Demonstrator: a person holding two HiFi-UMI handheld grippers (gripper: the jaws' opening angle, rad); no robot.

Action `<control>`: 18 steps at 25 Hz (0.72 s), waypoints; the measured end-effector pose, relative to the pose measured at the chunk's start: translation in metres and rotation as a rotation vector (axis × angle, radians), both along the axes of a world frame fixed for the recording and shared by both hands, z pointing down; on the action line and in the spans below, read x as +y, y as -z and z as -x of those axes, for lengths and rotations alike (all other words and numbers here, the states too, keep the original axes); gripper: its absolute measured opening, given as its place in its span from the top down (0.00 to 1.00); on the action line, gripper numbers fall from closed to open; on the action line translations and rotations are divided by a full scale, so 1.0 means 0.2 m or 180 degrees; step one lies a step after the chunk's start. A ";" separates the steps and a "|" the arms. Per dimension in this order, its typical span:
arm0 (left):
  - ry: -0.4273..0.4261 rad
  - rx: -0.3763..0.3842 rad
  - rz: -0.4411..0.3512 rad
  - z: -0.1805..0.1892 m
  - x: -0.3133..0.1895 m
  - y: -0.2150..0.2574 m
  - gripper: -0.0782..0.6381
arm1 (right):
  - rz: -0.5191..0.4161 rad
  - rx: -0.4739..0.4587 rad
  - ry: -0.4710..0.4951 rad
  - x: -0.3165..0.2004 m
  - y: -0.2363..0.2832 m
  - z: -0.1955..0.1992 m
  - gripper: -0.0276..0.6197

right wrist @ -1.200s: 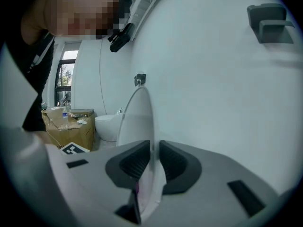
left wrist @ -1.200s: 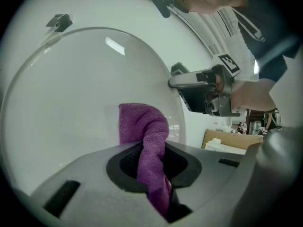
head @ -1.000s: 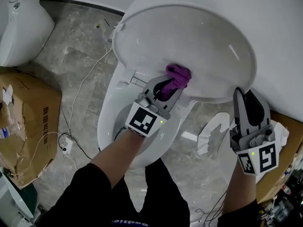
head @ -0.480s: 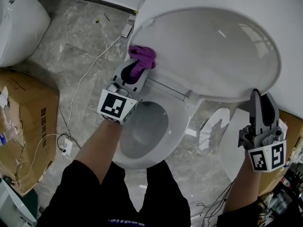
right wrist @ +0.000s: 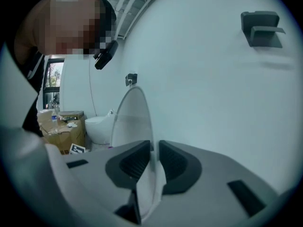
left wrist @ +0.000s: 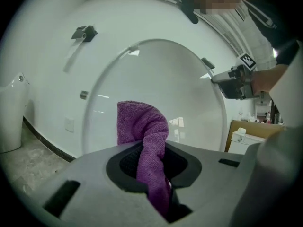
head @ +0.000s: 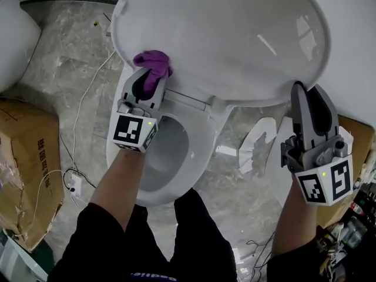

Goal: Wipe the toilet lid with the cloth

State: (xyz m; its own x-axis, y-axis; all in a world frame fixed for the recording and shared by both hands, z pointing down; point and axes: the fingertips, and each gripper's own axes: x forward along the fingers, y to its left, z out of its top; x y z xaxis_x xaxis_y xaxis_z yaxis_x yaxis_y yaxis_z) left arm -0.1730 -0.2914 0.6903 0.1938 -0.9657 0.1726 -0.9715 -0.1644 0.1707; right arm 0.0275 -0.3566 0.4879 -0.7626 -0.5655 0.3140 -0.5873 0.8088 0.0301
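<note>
The white toilet lid point(head: 235, 34) stands raised against the wall. My left gripper point(head: 147, 81) is shut on a purple cloth point(head: 151, 63) and presses it against the lid's lower left part, near the hinge. In the left gripper view the cloth point(left wrist: 142, 122) bunches up out of the left gripper point(left wrist: 151, 160) against the glossy lid point(left wrist: 189, 89). My right gripper point(head: 307, 98) is at the lid's lower right rim. In the right gripper view the lid's thin edge point(right wrist: 130, 117) runs between the jaws of the right gripper point(right wrist: 151, 157), which are shut on it.
The toilet seat and bowl point(head: 197, 151) lie below the lid, between my arms. A cardboard box point(head: 23, 157) and a white cable point(head: 76, 128) are on the stone floor at left. White packing pieces point(head: 258, 140) lie at right. Another toilet point(head: 12, 34) stands far left.
My left gripper has dragged the cloth from the lid's lower middle leftward to its lower left edge. My right gripper has risen to the lid's right rim.
</note>
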 end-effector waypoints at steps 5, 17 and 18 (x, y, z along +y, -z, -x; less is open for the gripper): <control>-0.0190 0.0105 0.0099 -0.35 -0.04 -0.04 0.79 | 0.0026 -0.0172 0.0148 0.00 -0.01 0.00 0.86; -0.0782 0.0197 0.0319 -0.98 -0.05 0.02 0.79 | 0.0081 -0.0304 0.0342 0.03 0.02 0.01 0.86; -0.0900 0.0177 0.0322 -1.04 -0.04 0.04 0.79 | 0.0098 -0.0309 0.0340 0.03 0.01 0.01 0.86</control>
State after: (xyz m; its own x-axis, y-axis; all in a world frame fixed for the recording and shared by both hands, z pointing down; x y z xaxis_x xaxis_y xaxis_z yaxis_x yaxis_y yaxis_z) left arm 0.0347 -0.3001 0.6822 0.4644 -0.8506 0.2467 -0.8783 -0.4066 0.2516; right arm 0.0259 -0.3515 0.4851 -0.8456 -0.4708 0.2517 -0.4969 0.8665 -0.0485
